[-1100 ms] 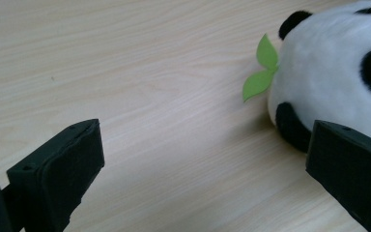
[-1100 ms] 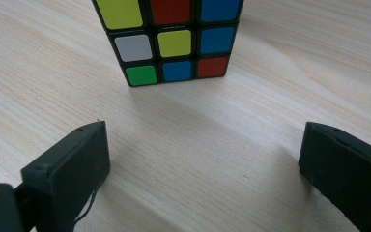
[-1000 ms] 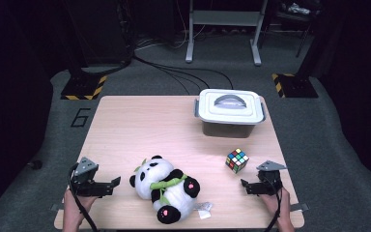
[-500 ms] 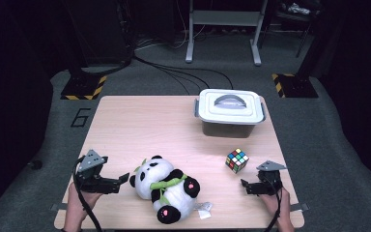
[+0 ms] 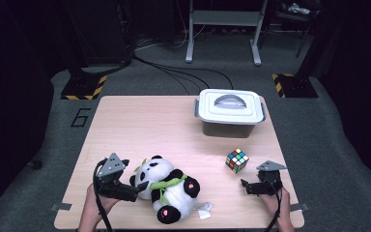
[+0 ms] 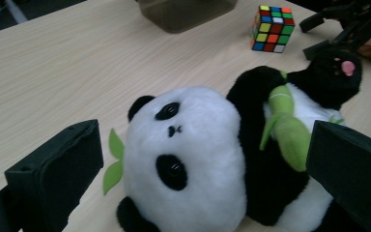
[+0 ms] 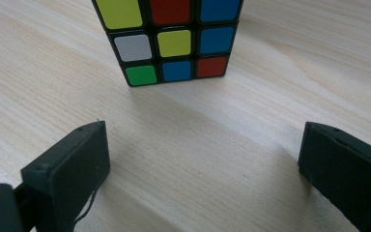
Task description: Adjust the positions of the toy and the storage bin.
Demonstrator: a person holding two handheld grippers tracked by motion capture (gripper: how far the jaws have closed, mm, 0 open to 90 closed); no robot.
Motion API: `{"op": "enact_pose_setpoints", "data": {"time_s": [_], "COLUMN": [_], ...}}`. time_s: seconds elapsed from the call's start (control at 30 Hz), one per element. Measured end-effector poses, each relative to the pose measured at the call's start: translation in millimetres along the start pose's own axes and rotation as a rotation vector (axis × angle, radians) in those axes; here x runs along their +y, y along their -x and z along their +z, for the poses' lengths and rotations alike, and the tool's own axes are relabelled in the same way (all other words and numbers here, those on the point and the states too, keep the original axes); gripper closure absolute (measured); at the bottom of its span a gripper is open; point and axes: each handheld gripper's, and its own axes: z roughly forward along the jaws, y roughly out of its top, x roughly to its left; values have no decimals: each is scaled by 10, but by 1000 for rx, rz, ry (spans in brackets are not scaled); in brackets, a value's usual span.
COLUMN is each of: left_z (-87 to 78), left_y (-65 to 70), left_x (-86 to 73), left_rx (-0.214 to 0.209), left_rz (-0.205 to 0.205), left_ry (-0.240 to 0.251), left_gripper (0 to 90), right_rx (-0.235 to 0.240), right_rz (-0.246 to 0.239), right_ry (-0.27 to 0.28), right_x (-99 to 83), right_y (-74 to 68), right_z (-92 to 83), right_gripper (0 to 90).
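The wooden bench (image 5: 140, 125) takes up the middle of the high view. A white lidded box (image 5: 230, 111) stands in the bench's upper right part, its lid on.

Toward the lower left of centre, a panda plush (image 5: 166, 191) lies on its back with its head to the left and a green bamboo piece across its chest. In the left gripper view the panda's face sits in the middle of the frame.

The left gripper (image 5: 137, 188) is at the lower left, just beside the panda's head. Its fingers (image 6: 53, 169) are spread wide, one at each side of the plush.

The right gripper (image 5: 244, 185) rests at the lower right, fingers (image 7: 70, 164) wide apart with bare wood between them.

A colour cube (image 5: 237, 160) stands just up and left of the right gripper, near but apart; in the right gripper view it fills the top centre.
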Motion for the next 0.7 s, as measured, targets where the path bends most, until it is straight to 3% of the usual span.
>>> {"op": "enact_pose_setpoints", "data": {"time_s": [0.23, 0.37, 0.53, 0.7], "left_z": [185, 245, 327, 421], "left_y": [203, 245, 311, 329], "left_x": [-4, -23, -22, -27], "left_rx": [-51, -70, -94, -122], "left_rz": [38, 33, 62, 80], "left_ry": [-25, -29, -48, -78], "left_gripper": [2, 12, 114, 352], "right_rx": [-1, -1, -1, -1], "right_rz": [-4, -3, -4, -4], "right_ry": [1, 1, 1, 1], "right_x": [0, 0, 0, 0], "right_y": [3, 2, 3, 2], "right_z": [1, 1, 1, 1], "right_gripper": [34, 34, 34, 34]}}
